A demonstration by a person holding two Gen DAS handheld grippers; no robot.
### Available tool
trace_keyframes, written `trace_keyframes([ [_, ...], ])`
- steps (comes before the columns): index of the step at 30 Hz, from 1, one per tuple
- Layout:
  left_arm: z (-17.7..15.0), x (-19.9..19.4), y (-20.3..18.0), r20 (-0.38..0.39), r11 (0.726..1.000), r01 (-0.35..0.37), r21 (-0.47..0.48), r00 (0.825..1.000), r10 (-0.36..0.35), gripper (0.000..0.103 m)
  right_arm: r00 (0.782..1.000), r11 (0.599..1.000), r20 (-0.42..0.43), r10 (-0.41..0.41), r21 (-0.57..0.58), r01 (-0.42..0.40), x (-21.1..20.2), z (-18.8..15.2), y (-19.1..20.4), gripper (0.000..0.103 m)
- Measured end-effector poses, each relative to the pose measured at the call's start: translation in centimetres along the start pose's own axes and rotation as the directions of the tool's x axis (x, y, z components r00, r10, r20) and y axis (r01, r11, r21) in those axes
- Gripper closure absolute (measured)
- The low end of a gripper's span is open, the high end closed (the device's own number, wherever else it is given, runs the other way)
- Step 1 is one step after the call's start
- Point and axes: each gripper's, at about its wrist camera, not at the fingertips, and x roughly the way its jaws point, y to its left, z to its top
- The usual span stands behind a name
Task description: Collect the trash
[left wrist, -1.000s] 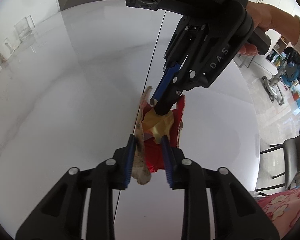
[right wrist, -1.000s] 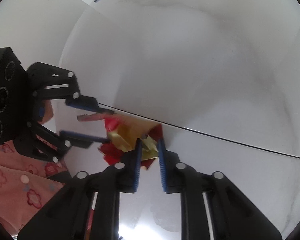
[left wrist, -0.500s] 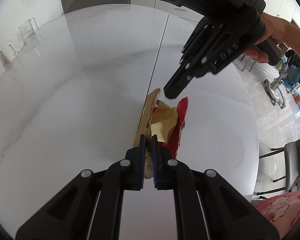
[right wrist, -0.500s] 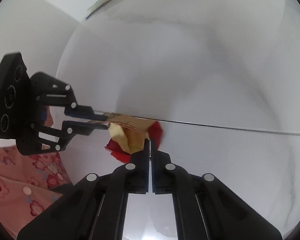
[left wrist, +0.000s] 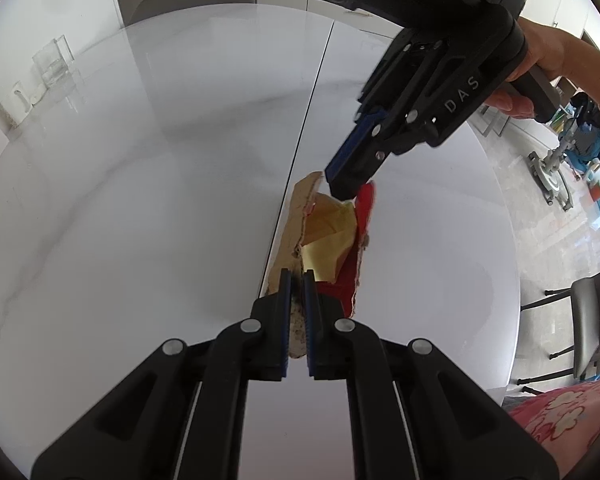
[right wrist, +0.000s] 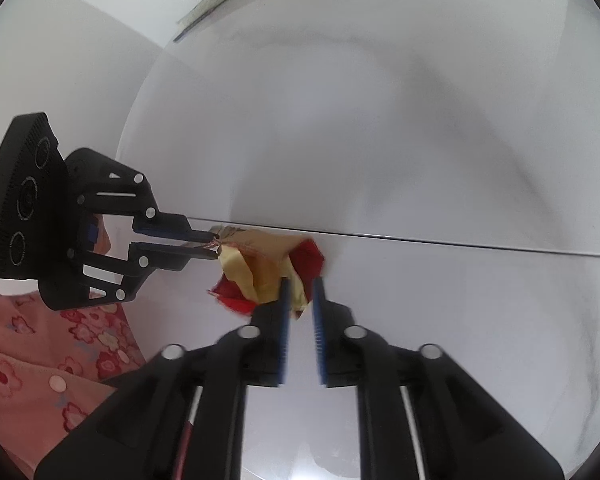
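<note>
Trash (left wrist: 332,236) on table (left wrist: 140,200) seam

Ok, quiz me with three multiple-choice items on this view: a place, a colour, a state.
1. The trash sits:
A. on a chair
B. by the table seam
C. on the floor
2. The paper between cardboard and red wrapper is:
A. yellow
B. green
C. blue
3. The left gripper is:
A. wide open
B. shut on nothing
C. shut on the cardboard
Answers: B, its edge runs along the seam; A, yellow shows in both views; C, it pinches the cardboard edge.
</note>
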Motion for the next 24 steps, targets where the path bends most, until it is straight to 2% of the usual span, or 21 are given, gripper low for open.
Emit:
trace_keyframes([
  [3,-0.2,0.0,-0.1,-0.001,1.0,0.001,0.002,1.0,-0.001,0.097,0.999,0.999,-0.022,0.031,-0.013,-0.031,0.5,0.3,-0.1,0.078],
  [4,-0.1,0.0,0.0,0.001,1.0,0.0,0.0,1.0,0.0,0.097,0.999,0.999,-0.031,0.04,-0.02,-0.04,0.3,0.1,-0.2,0.071],
  [5,-0.1,0.1,0.0,0.0,1.0,0.003,-0.002,1.0,-0.003,0.097,0.998,0.999,-0.04,0.043,-0.029,-0.045,0.4,0.2,-0.1,0.069],
  [9,0.2,0.3,0.2,0.006,1.0,0.008,-0.01,1.0,-0.008,0.097,0.994,0.995,-0.078,0.082,-0.045,-0.085,1.3,0.7,0.1,0.069],
  [15,0.1,0.4,0.5,0.007,1.0,0.015,-0.013,1.0,-0.015,0.097,0.989,0.992,-0.088,0.119,-0.026,-0.122,2.5,1.1,-0.5,0.069],
  [21,0.1,0.3,0.9,0.001,1.0,0.014,-0.022,1.0,-0.014,0.096,0.99,0.992,-0.059,0.126,-0.009,-0.127,1.9,0.6,-0.5,0.076],
  [22,0.1,0.4,0.7,-0.009,1.0,0.007,-0.02,1.0,-0.007,0.096,0.991,0.992,-0.056,0.123,-0.01,-0.124,1.7,0.5,-0.5,0.088],
  [24,-0.1,0.3,0.5,-0.016,1.0,0.001,-0.01,1.0,-0.001,0.094,0.991,0.992,-0.044,0.129,-0.003,-0.129,0.9,0.3,-0.7,0.091],
])
